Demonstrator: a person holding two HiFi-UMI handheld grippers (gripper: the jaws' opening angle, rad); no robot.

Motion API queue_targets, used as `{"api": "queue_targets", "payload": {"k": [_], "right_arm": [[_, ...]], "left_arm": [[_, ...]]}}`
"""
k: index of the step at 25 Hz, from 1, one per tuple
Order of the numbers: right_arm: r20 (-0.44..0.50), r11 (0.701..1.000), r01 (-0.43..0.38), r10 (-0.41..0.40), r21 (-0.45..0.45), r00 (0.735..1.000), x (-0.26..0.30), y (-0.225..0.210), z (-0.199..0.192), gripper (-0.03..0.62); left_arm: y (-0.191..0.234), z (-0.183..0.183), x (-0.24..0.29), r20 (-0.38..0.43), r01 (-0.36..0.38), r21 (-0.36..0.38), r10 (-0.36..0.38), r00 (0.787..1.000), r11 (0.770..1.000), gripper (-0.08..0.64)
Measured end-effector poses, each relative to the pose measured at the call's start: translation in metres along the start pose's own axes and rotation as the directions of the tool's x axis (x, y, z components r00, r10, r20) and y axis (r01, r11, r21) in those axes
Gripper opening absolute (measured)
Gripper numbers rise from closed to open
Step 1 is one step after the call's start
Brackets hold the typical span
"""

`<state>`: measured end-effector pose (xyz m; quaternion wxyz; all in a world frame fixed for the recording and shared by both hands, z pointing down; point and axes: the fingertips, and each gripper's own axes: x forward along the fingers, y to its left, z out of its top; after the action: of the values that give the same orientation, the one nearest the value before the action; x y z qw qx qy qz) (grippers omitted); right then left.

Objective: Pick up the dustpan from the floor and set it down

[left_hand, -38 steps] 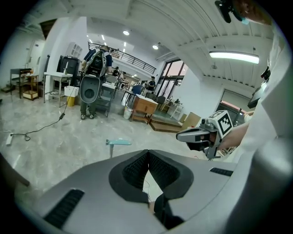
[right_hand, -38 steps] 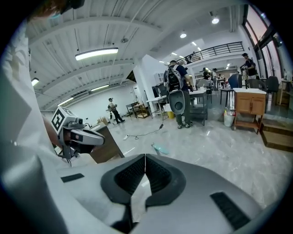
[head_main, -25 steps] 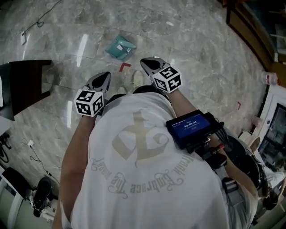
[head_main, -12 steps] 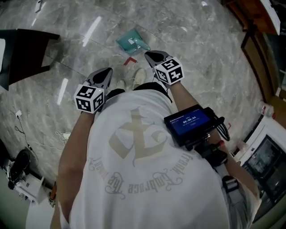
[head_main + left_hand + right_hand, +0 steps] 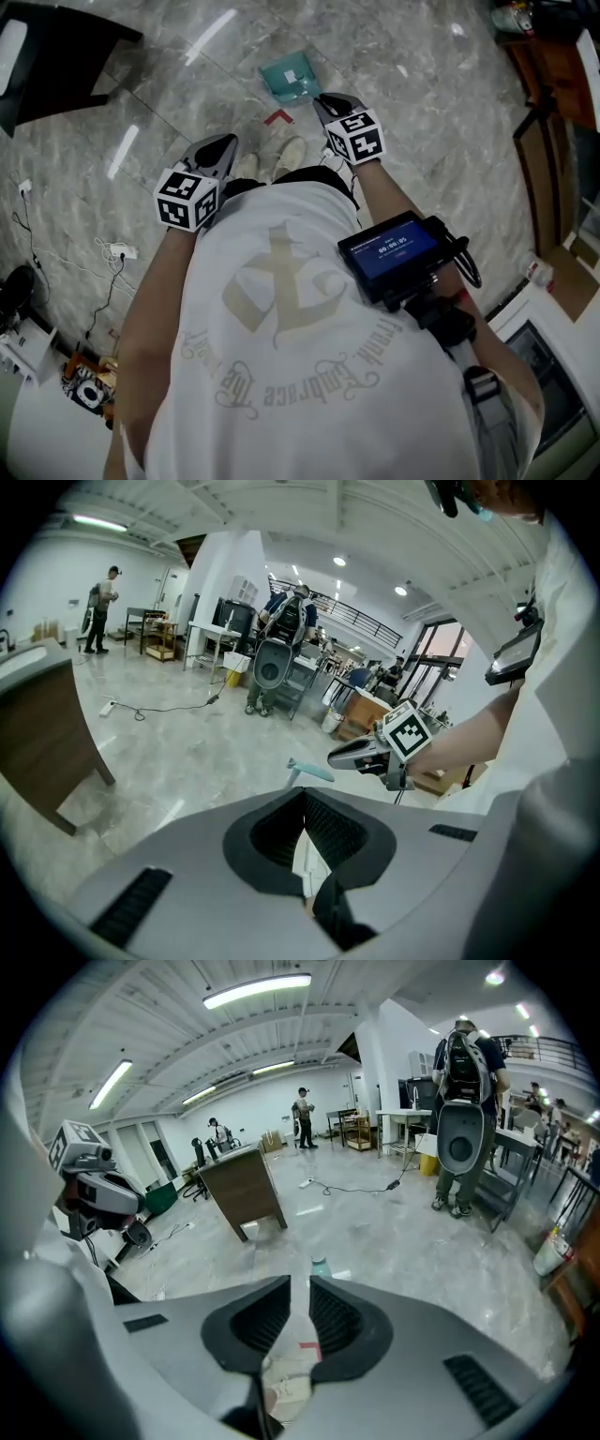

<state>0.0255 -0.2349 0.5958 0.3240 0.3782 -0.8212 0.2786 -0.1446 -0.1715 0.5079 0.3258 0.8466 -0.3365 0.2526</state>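
A teal dustpan (image 5: 291, 77) lies on the grey marble floor in front of the person's shoes (image 5: 289, 156). My right gripper (image 5: 336, 101) hangs just right of and a little short of it, apart from it. Its jaws have just been opening: they stand a narrow slit apart with nothing between them, and beyond their tips in the right gripper view (image 5: 300, 1283) the dustpan (image 5: 322, 1266) shows. My left gripper (image 5: 225, 145) is over the floor to the left, jaws together and empty (image 5: 302, 794). Its view shows the dustpan's handle (image 5: 310, 771) and the right gripper (image 5: 361, 754).
A dark wooden table (image 5: 56, 42) stands at the far left. Cables and a power strip (image 5: 117, 251) trail over the floor on the left. A red tape mark (image 5: 277, 118) lies below the dustpan. Wooden furniture (image 5: 553, 112) lines the right. A person with a backpack (image 5: 464, 1101) stands nearby.
The right gripper has moved forward and down toward the dustpan, and a slit has opened between its jaws. The left gripper has shifted a little. The head view has swung, so the dustpan sits higher.
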Motion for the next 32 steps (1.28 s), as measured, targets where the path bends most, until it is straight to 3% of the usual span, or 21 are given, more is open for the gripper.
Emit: {"api": "queue_targets", "payload": {"k": [3,13,23,32], "right_arm": [[-0.045,1.0,0.014,-0.015,-0.027,0.999,0.007,-0.006,-0.007,0.138],[-0.194,0.991,-0.013,-0.012,-0.131,0.981,0.054,-0.017,-0.023,0.202],[-0.267,0.978,-0.018,-0.039,-0.208,0.963,0.064,-0.033,-0.04,0.206],[-0.299,0.967,0.023,-0.101,-0.255,0.949,0.063,-0.046,-0.044,0.149]], "left_arm": [[-0.002,-0.005,-0.007,0.006,-0.03,-0.017,0.03,1.0,0.999,0.012],[0.016,-0.014,-0.024,0.027,-0.109,-0.089,0.112,0.993,0.99,0.012],[0.005,-0.04,-0.052,0.05,-0.216,-0.18,0.228,0.972,0.96,0.012],[0.0,-0.043,-0.053,0.065,-0.235,-0.204,0.252,0.965,0.95,0.012]]}}
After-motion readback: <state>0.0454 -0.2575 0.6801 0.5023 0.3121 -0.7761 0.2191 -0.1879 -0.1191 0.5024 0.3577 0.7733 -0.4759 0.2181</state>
